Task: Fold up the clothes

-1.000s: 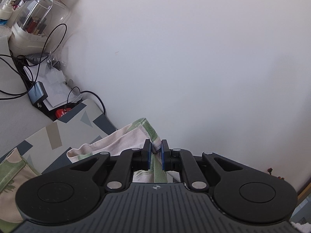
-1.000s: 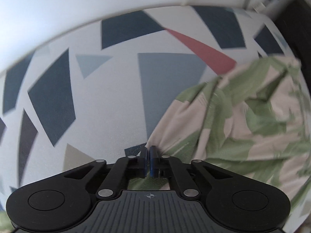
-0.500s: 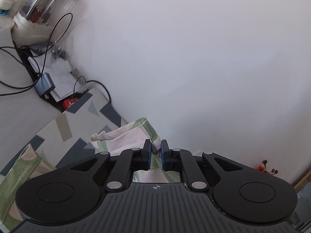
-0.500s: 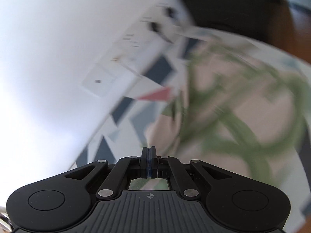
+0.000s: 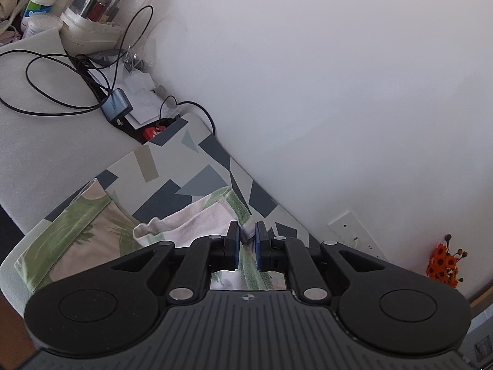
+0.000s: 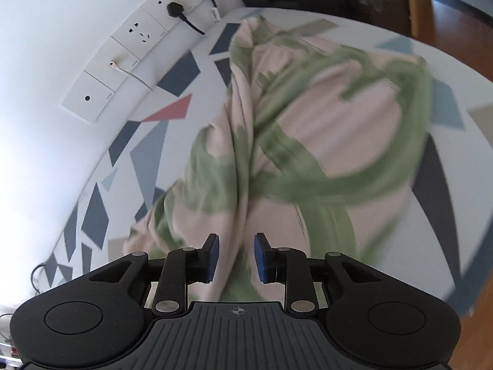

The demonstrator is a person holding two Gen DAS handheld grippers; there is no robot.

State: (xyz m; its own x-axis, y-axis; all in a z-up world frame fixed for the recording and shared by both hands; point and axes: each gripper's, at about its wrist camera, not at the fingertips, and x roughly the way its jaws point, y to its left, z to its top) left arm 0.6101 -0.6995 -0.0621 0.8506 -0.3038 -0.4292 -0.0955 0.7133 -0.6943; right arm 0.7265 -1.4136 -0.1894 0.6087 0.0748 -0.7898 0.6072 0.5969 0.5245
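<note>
The garment (image 6: 323, 141), pink cloth with green leaf strokes, lies bunched on the patterned bench (image 6: 172, 74), drawn up into a long ridge that runs from near the wall sockets (image 6: 138, 35) down toward the right tongs (image 6: 236, 257). In the left wrist view another part of it (image 5: 77, 231) spreads flatter toward the bench's near edge, with a pale turned-over fold rising to the left tongs (image 5: 245, 245).

The left tongs are clamped narrow on a pinch of that fold, which passes between their blue pads. The right tongs stand apart, with cloth showing in the gap but neither pad pressing it, so they hold nothing.

By my reading this is a regrasp within a fold: one side is held and lifted while the other is free. The cloth is neither flat nor a tidy packet, so how far the folding has gone cannot be settled. The next move calls for the free tongs to find a true edge or corner, not the middle of the ridge, and for tension from the left side so the layers fall square.

Much is hard to read. The garment is motion-blurred in the right wrist view, its hems and outline are lost in wrinkles, and what kind of clothing it is cannot be told. Both tong bodies hide the cloth nearest them.
</note>
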